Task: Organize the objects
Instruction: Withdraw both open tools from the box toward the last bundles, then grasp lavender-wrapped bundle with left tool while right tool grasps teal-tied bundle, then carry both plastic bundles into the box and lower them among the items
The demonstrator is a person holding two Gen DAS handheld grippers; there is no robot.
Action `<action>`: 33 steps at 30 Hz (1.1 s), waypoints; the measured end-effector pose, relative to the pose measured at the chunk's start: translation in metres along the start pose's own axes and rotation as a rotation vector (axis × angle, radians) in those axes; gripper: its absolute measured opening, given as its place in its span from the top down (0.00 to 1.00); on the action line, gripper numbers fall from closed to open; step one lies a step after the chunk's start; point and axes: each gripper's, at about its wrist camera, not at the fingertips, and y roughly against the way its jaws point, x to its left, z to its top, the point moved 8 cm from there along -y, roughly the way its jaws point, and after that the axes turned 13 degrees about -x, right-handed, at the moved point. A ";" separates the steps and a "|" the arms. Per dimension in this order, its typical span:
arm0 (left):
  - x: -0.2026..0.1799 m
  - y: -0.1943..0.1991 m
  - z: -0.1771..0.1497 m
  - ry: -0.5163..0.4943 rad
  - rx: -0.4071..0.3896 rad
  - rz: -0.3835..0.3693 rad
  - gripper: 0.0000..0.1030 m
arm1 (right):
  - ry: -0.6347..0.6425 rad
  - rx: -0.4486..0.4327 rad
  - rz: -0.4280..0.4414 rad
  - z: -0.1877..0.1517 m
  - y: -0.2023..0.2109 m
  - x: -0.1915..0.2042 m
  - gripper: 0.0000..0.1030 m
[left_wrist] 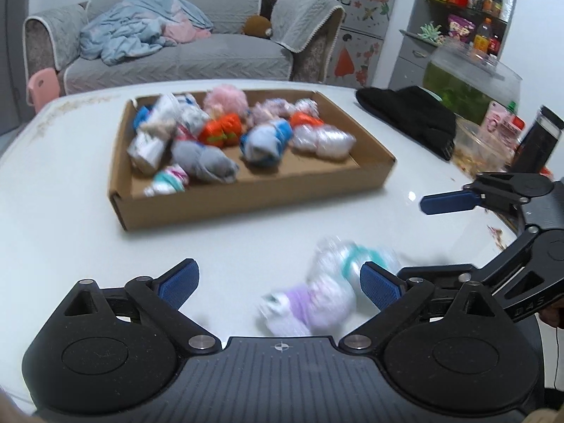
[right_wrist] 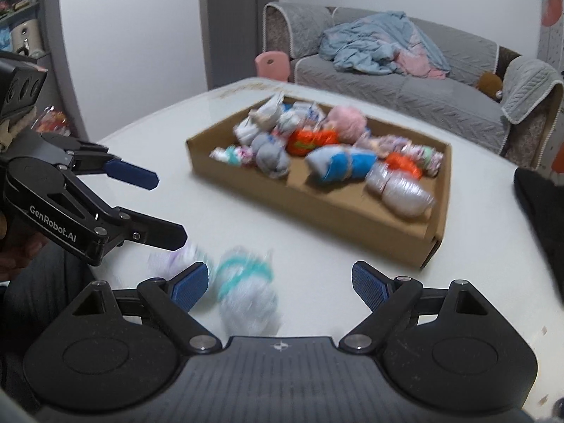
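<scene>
Both the left gripper (left_wrist: 278, 283) and right gripper (right_wrist: 278, 285) gape empty over two blurred sock bundles (left_wrist: 331, 285), seemingly bound for the cardboard tray (left_wrist: 246, 208).

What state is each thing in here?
cardboard tray: open-topped, holding many rolled sock bundles.
purple-banded sock bundle: loose on the table, outside the tray.
teal-banded sock bundle: loose on the table, outside the tray.
left claw: open, empty.
right claw: open, empty.
</scene>
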 end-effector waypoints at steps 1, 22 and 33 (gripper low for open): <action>-0.003 0.000 -0.005 0.001 0.004 -0.006 0.03 | 0.005 0.006 0.004 -0.006 0.001 0.002 0.16; -0.001 -0.024 -0.037 -0.120 0.042 -0.036 0.33 | 0.042 0.005 0.127 -0.035 -0.033 0.021 0.50; -0.007 -0.013 -0.016 -0.173 -0.008 -0.086 0.37 | 0.038 -0.011 0.109 -0.024 -0.014 0.011 0.66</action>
